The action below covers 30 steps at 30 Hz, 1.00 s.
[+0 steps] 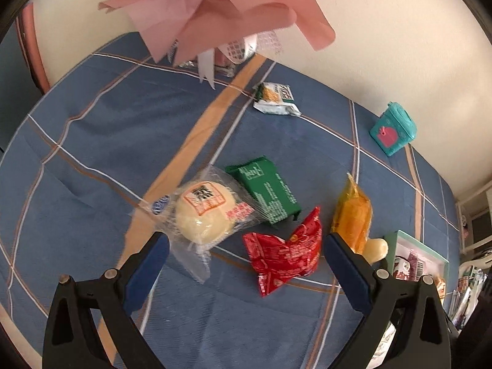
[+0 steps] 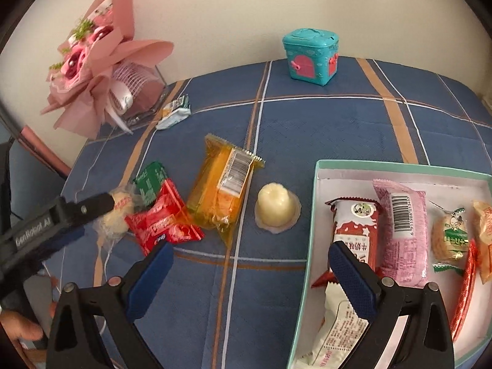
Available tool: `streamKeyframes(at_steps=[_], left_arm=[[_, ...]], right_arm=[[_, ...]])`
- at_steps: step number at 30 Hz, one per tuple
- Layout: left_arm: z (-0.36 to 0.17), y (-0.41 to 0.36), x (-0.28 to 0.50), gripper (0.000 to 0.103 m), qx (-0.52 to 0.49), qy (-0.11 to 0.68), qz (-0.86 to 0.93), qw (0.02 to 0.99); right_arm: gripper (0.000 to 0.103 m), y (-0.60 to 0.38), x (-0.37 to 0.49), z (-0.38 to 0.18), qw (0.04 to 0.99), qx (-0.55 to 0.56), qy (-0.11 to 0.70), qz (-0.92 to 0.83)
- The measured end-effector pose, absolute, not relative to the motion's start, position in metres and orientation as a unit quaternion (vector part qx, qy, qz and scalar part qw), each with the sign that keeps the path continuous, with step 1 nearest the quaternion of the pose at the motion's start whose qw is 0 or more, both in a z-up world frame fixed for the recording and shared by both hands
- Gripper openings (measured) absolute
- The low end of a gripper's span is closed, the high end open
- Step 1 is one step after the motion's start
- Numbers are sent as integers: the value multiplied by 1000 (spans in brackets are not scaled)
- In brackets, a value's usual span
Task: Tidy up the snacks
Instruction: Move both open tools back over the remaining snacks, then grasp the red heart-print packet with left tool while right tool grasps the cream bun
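Loose snacks lie on the blue plaid cloth: a round white bun in clear wrap [image 1: 201, 213], a green packet [image 1: 267, 192], a red packet [image 1: 283, 256], an orange cake pack [image 1: 352, 215] and a pale jelly cup [image 2: 276, 209]. My left gripper [image 1: 246, 247] is open, hovering just above the bun and the red packet. In the right wrist view it reaches in from the left, its fingers [image 2: 92, 206] beside the bun [image 2: 115, 216]. A mint-rimmed white box [image 2: 316, 203] at the right holds several wrapped snacks. My right gripper [image 2: 250, 259] is open over the box's left rim.
A pink paper bouquet [image 2: 92, 61] stands at the back left by the wall, with a small green-white packet [image 2: 175, 112] next to it. A teal toy box [image 2: 310, 57] sits at the table's far edge. A hand [image 2: 18, 327] shows at the lower left.
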<state>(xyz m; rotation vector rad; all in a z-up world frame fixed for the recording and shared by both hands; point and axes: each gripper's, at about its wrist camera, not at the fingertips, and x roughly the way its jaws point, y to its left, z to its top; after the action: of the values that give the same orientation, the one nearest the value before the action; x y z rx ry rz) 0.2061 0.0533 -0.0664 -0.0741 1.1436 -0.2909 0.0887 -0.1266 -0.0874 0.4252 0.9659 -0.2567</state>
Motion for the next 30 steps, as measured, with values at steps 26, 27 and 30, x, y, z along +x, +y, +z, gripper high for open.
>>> streamKeyframes(at_steps=[26,27,30], left_arm=[[-108,11,209,82,-65,599,-170,780],[-111,11,210,80,-67,601,-169,778],[-115,9,212,77,-64,603,-166,778]], right_arm=[[40,-146,135,-109,851,174,482,-116],[40,-146,136,-111,850,174,484,-118],[39,-145,139,-117,847,164,490,-122]])
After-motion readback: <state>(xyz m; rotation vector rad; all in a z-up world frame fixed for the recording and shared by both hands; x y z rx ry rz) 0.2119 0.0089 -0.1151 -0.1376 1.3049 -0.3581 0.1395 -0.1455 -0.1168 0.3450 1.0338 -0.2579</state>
